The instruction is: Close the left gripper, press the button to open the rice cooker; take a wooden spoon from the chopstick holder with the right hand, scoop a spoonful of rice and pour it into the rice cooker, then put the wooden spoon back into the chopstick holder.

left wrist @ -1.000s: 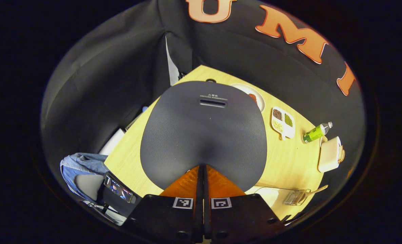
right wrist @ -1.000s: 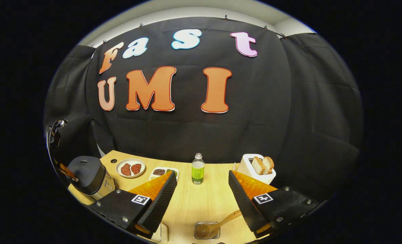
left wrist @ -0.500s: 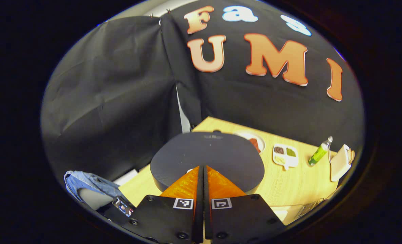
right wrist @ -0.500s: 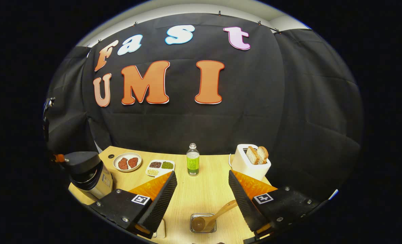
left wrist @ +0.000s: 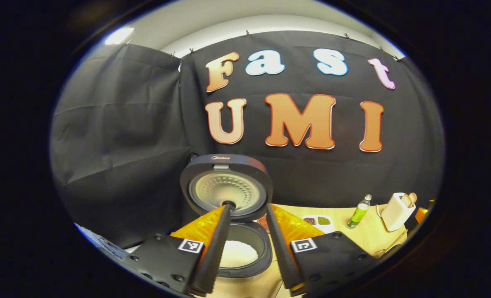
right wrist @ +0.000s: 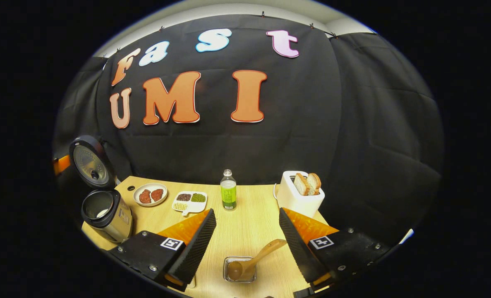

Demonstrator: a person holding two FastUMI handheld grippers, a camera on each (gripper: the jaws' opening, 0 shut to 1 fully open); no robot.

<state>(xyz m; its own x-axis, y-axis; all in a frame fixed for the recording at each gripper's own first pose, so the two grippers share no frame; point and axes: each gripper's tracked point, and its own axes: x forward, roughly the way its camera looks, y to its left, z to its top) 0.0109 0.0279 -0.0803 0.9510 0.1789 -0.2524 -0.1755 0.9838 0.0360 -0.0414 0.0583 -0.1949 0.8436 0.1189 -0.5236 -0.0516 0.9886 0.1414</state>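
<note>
A small pale brand mark stood on the raised lid (left wrist: 226, 157) of the rice cooker (left wrist: 237, 252), too small to read; nothing else carried legible writing.

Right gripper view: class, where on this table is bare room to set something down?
Bare wood lies between the open rice cooker and the clear holder with the wooden spoon, and in front of the green-labelled bottle. The back edge is crowded: meat plate, divided grain dish, bottle, white toaster.
</note>
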